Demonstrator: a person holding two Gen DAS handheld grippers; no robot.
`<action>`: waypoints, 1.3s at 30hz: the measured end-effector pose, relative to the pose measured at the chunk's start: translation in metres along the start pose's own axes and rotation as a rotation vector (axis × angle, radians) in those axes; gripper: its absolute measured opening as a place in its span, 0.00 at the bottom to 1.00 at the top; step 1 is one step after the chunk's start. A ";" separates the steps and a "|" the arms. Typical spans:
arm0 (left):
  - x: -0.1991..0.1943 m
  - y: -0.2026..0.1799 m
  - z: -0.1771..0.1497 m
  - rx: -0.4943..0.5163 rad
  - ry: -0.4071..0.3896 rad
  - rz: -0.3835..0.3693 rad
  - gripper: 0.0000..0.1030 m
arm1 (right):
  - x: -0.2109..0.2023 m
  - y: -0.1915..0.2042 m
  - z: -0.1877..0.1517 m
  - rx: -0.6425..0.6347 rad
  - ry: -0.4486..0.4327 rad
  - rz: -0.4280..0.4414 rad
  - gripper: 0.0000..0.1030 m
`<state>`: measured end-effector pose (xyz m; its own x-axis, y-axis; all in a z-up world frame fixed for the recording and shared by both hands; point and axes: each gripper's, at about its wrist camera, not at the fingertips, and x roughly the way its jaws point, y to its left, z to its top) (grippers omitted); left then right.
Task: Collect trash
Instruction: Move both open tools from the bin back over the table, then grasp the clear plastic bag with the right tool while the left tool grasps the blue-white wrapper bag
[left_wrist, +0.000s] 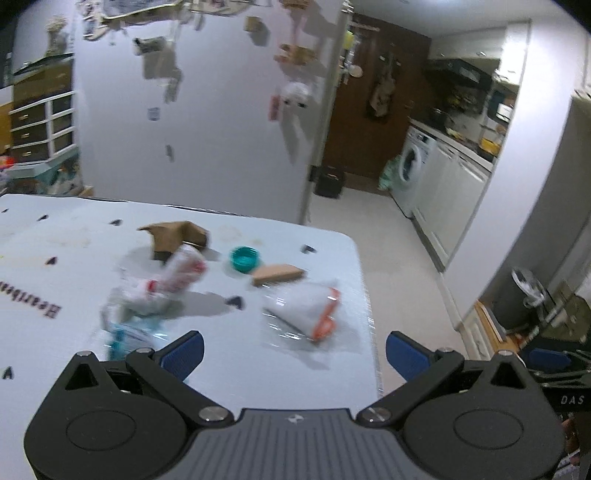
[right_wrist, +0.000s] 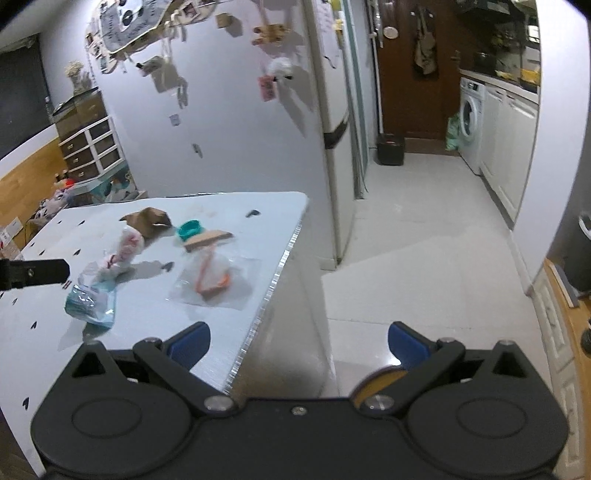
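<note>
Left gripper (left_wrist: 294, 354) fingers spread over bench (left_wrist: 55, 339); right gripper (right_wrist: 298, 345) spread, empty. Wrappers (left_wrist: 306, 314), cap (left_wrist: 244, 259), cardboard (left_wrist: 173, 236) ahead.

— How is the left gripper (left_wrist: 294, 354) held?

— It is held level, facing forward, its blue-padded fingers (left_wrist: 184, 352) spread wide apart; nothing is gripped between them.

— And the right gripper (right_wrist: 299, 345)?

— It is held likewise, with the jaws parted wide and empty. A dark part of the left gripper is seen at its far left.
</note>
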<state>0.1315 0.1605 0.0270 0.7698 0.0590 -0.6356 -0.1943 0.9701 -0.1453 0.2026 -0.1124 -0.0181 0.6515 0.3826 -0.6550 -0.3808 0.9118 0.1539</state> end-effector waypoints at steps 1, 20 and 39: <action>0.000 0.009 0.003 -0.006 -0.005 0.007 1.00 | 0.003 0.006 0.002 -0.001 -0.004 0.004 1.00; 0.036 0.139 0.010 -0.246 0.030 -0.040 0.69 | 0.080 0.087 0.049 -0.032 -0.030 0.003 1.00; 0.104 0.232 -0.008 -0.684 0.166 -0.191 0.59 | 0.122 0.081 0.078 0.051 0.024 0.192 1.00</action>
<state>0.1615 0.3899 -0.0787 0.7361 -0.1859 -0.6509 -0.4442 0.5929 -0.6717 0.3018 0.0200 -0.0280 0.5539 0.5474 -0.6273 -0.4625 0.8288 0.3149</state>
